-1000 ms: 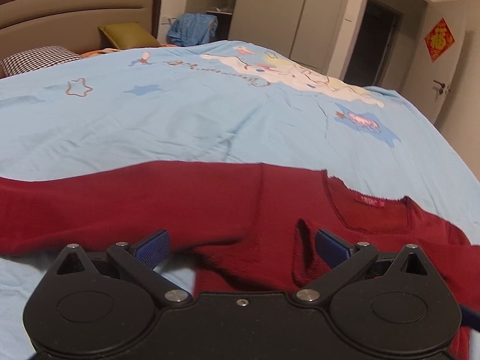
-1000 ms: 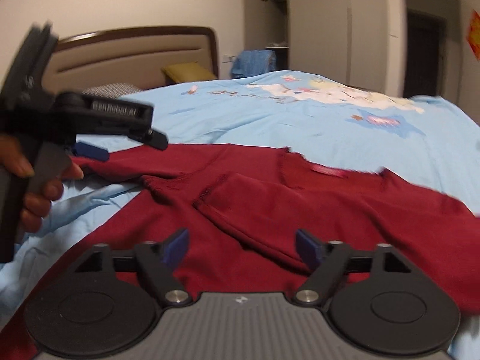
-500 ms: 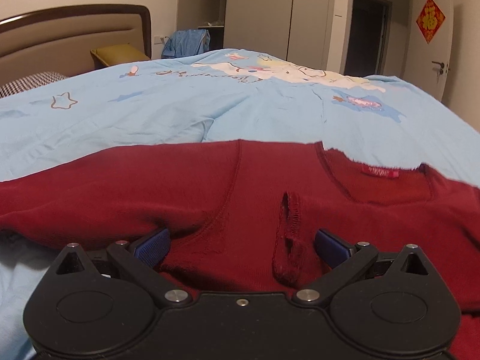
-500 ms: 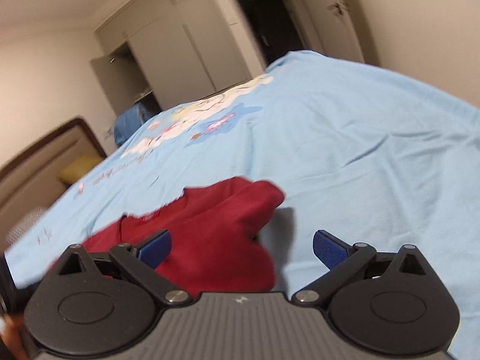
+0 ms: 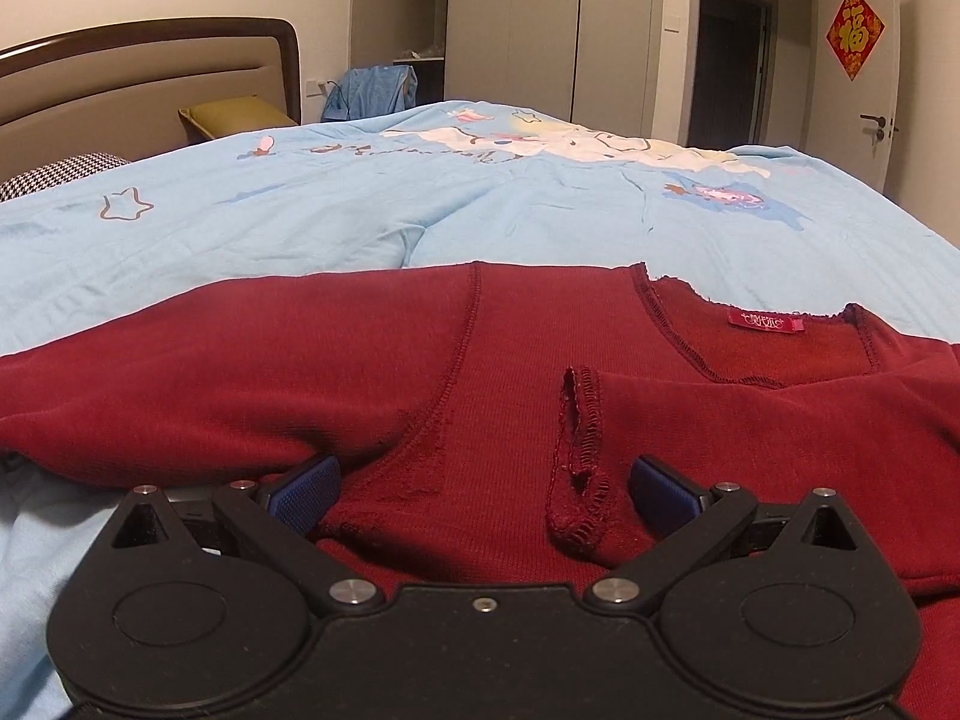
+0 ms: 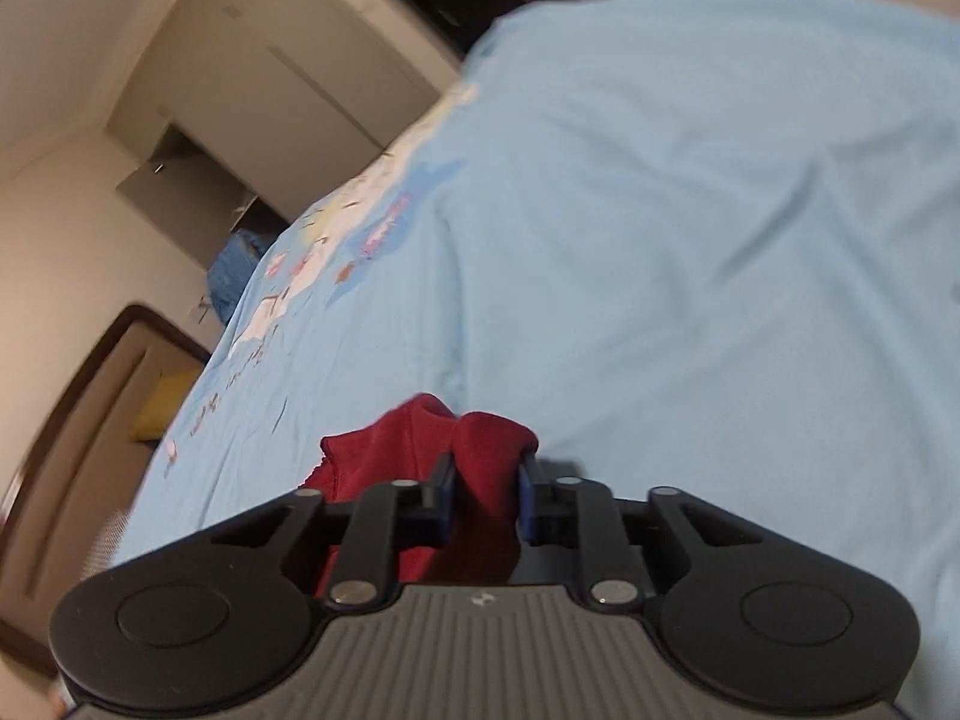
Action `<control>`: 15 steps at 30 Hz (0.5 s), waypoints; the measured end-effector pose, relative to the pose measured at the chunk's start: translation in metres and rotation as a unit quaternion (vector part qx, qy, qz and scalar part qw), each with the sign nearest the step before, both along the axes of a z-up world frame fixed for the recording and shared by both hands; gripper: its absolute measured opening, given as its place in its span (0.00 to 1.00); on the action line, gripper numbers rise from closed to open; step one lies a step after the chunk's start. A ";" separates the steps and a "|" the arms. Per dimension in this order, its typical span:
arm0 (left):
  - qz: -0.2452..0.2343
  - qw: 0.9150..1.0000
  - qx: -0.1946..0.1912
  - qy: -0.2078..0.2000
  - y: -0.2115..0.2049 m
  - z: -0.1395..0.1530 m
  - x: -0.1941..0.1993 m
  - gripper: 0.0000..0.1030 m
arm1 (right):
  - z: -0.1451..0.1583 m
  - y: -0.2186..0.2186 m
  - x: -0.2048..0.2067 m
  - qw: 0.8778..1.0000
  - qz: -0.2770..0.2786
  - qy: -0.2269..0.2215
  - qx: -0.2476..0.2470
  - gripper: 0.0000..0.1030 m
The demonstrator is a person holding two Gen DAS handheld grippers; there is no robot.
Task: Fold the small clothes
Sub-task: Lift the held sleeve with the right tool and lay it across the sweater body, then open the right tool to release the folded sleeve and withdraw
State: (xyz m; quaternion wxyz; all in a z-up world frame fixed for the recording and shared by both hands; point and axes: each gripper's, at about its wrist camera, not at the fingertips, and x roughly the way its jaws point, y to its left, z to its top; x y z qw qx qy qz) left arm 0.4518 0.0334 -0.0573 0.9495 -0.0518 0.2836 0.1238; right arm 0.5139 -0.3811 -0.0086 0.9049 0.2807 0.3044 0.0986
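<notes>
Dark red knit top (image 5: 492, 372) lies spread across the near part of the bed, on the light blue printed cover (image 5: 420, 204); neckline and red label toward the right, one sleeve folded across the chest, cuff (image 5: 579, 474) loose and ragged; left tool (image 5: 483, 489) low over the garment, jaws wide, blue pads either side of the cuff — neither pressing it; right tool (image 6: 485, 504) has just been closing and now pinches a bunched fold of red fabric (image 6: 480, 462) between its pads, view rolled; headboard (image 5: 150, 78) and wardrobe (image 5: 540, 24) behind.
</notes>
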 end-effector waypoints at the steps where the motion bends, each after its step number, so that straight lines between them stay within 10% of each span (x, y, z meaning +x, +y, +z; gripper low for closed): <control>1: -0.001 1.000 0.001 -0.001 0.000 0.000 0.000 1.00 | 0.011 0.011 -0.004 0.998 0.010 -0.026 -0.047 0.18; 6: -0.001 1.000 0.002 -0.002 -0.001 -0.001 -0.001 1.00 | 0.031 0.057 -0.018 0.955 0.038 -0.093 -0.278 0.14; 15: -0.001 1.000 0.003 -0.002 -0.001 -0.001 -0.001 1.00 | 0.010 0.022 -0.041 0.990 0.008 -0.039 -0.132 0.41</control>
